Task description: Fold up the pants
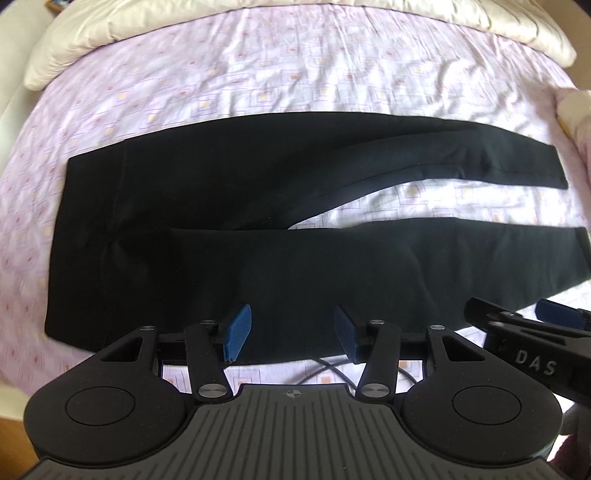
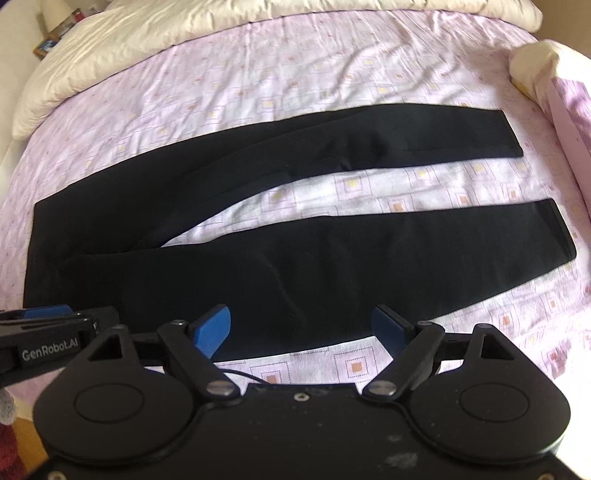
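Note:
Black pants [image 1: 229, 206] lie flat on the bed, waistband to the left and both legs stretched to the right with a gap of sheet between them. They also show in the right wrist view [image 2: 295, 258]. My left gripper [image 1: 291, 332] is open and empty above the near edge of the near leg. My right gripper [image 2: 301, 330] is open and empty over the same near edge, further right. Each gripper shows at the edge of the other's view: the right one [image 1: 554, 317], the left one [image 2: 48, 314].
The bed has a pink patterned sheet [image 1: 295, 66]. A cream duvet [image 2: 147, 33] is bunched along the far side and a cream pillow [image 2: 535, 62] lies at the right. A thin black cable [image 1: 325, 365] lies on the sheet near the front edge.

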